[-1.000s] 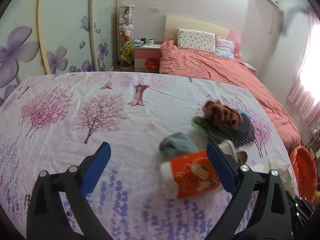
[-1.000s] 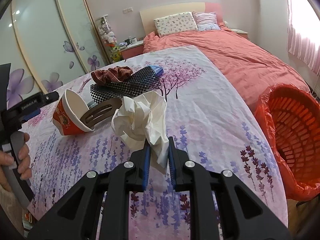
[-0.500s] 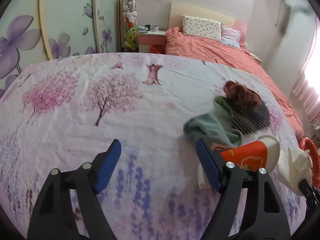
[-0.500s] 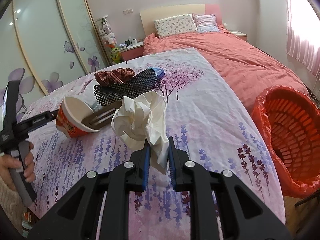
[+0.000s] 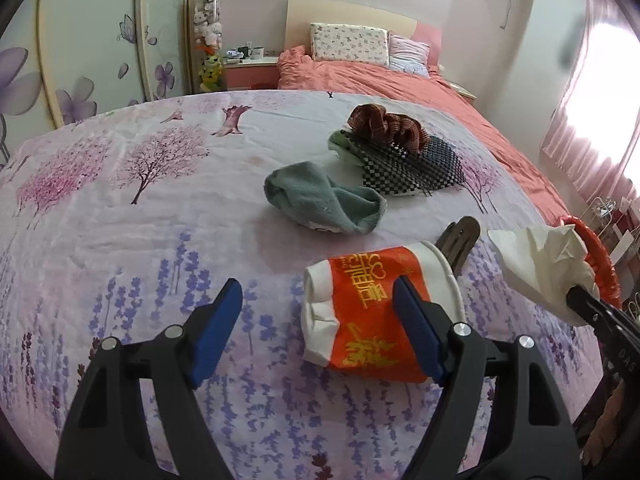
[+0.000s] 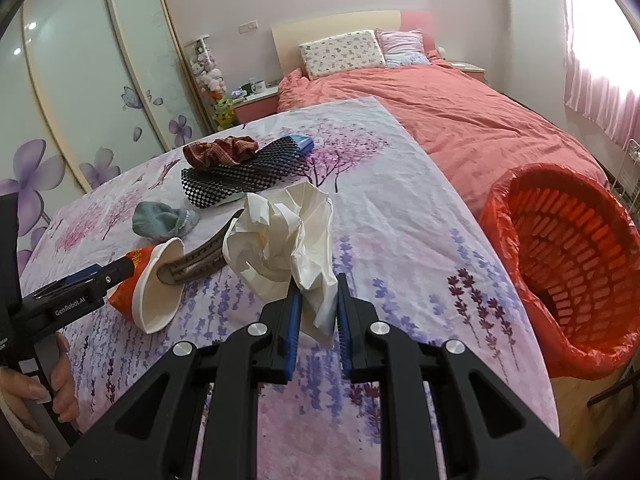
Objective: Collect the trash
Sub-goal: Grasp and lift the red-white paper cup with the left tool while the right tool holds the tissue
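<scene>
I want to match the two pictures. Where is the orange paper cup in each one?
Left wrist view: the orange paper cup lies on its side at lower centre-right, partly behind one finger of the left claw.
Right wrist view: the cup is at middle left, open mouth facing the camera.
Shared landmark: the grey-green sock, just beyond the cup.

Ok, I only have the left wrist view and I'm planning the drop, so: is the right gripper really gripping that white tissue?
Observer: Yes. The right gripper is shut on the crumpled tissue, pinching its lower tail.
Operator: And the bin? I see only a sliver of rim.
Observer: The orange basket stands off the floral sheet's right edge, lined with a red bag. No trash shows in the part I can see.
Operator: What's poking out behind the cup?
Observer: A brown hair clip. One end seems to reach into the paper cup's open mouth.
</scene>
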A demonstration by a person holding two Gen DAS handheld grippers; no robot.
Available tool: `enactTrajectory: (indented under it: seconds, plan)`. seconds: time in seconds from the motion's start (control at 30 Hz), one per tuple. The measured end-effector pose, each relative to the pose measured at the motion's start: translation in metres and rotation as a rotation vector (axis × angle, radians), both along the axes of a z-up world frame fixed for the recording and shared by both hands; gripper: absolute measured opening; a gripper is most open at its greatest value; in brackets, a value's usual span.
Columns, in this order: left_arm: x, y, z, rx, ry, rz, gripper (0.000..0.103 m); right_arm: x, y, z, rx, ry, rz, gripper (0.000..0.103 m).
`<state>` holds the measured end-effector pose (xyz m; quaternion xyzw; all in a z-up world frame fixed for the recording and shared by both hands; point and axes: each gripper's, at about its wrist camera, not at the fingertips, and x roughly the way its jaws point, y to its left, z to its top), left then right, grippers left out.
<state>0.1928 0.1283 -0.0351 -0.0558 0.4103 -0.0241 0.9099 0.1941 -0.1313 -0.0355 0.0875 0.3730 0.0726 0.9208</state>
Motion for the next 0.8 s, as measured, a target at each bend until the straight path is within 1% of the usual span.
enactTrajectory:
  seconds: [0.07,0.1,0.17,0.27,0.37,0.5,0.57,0.7,0.73,0.77,0.8]
  plan:
    - [-0.002,-0.001,0.001,-0.042,0.006,-0.013,0.076,-0.001,-0.002,0.0,0.001,0.0,-0.002,0.017]
    - [-0.003,-0.002,0.002,-0.041,0.002,-0.016,0.077,-0.001,-0.002,-0.001,0.001,0.0,-0.003,0.017]
    - [-0.007,-0.008,0.004,-0.022,-0.022,-0.019,0.085,-0.002,-0.003,-0.001,0.002,0.001,-0.006,0.017]
    - [-0.014,-0.017,0.008,-0.003,-0.051,-0.041,0.091,-0.004,-0.005,-0.002,0.003,0.001,-0.008,0.017]
    - [-0.018,-0.025,0.009,0.031,-0.064,-0.055,0.095,-0.006,-0.007,-0.002,0.004,0.004,-0.01,0.017]
    - [-0.016,-0.03,0.002,0.044,-0.037,-0.065,0.095,-0.007,-0.008,-0.003,0.006,0.005,-0.012,0.017]
    - [-0.014,-0.032,-0.005,0.052,-0.011,-0.055,0.095,-0.007,-0.007,-0.003,0.006,0.006,-0.011,0.017]
    - [-0.009,-0.03,-0.012,0.035,0.009,-0.035,0.094,-0.005,-0.007,-0.005,0.007,0.01,-0.011,0.017]
    - [-0.007,-0.029,-0.013,0.03,0.012,-0.033,0.091,-0.005,-0.007,-0.005,0.007,0.011,-0.011,0.017]
    - [-0.006,-0.029,-0.015,0.025,0.013,-0.034,0.085,-0.004,-0.007,-0.006,0.007,0.012,-0.011,0.017]
    - [-0.004,-0.028,-0.016,0.025,0.015,-0.034,0.083,-0.004,-0.007,-0.006,0.008,0.013,-0.011,0.017]
